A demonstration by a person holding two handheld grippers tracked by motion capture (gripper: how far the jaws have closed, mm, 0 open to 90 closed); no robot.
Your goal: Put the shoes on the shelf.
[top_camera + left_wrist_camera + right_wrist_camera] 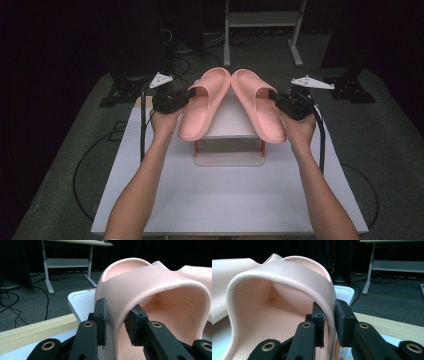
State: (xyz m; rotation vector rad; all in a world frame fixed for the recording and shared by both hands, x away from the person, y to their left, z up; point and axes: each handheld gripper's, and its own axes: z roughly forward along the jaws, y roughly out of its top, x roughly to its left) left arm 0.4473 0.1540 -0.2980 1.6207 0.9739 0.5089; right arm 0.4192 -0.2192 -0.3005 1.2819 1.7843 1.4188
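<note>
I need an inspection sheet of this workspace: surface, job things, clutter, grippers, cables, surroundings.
Surface: white table, with a small white stand on it.
Job's things: two pink slippers, left slipper and right slipper, lying on the stand with toes nearly meeting at the far end.
Clutter: a wooden strip along the table edge.
Grippers: left gripper has its jaws on either side of the left slipper's strap; right gripper is shut on the right slipper's strap.
Cables: black cables trail from both grippers; more lie on the floor.
Surroundings: grey carpet, a white desk frame, dark background.
</note>
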